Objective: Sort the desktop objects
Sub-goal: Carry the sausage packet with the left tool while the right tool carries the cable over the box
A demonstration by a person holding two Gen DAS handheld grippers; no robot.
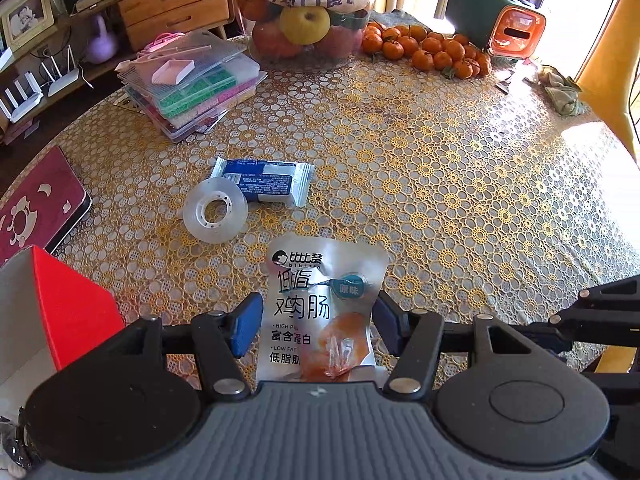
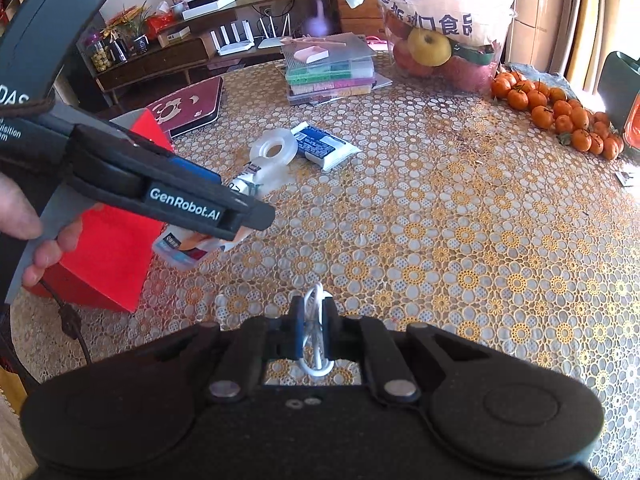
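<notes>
Left gripper (image 1: 316,324) spread wide, blue pads straddling a glossy silver sausage pouch (image 1: 320,304) lying flat at lower centre; contact unclear. Right gripper (image 2: 312,328) clamped on a thin white cable loop (image 2: 316,336), bottom centre. Clear tape roll (image 1: 215,210) touches crinkly blue wrapper (image 1: 264,182), centre-left. Red box (image 1: 72,300), lower left.

The table's (image 1: 460,184) right half lies open. Leftward, the red box (image 1: 76,308), tape roll (image 1: 215,211) and blue packet (image 1: 266,182) crowd together, possibly touching. Bead boxes (image 1: 196,80) and tangerines (image 1: 428,50) line the far edge.
</notes>
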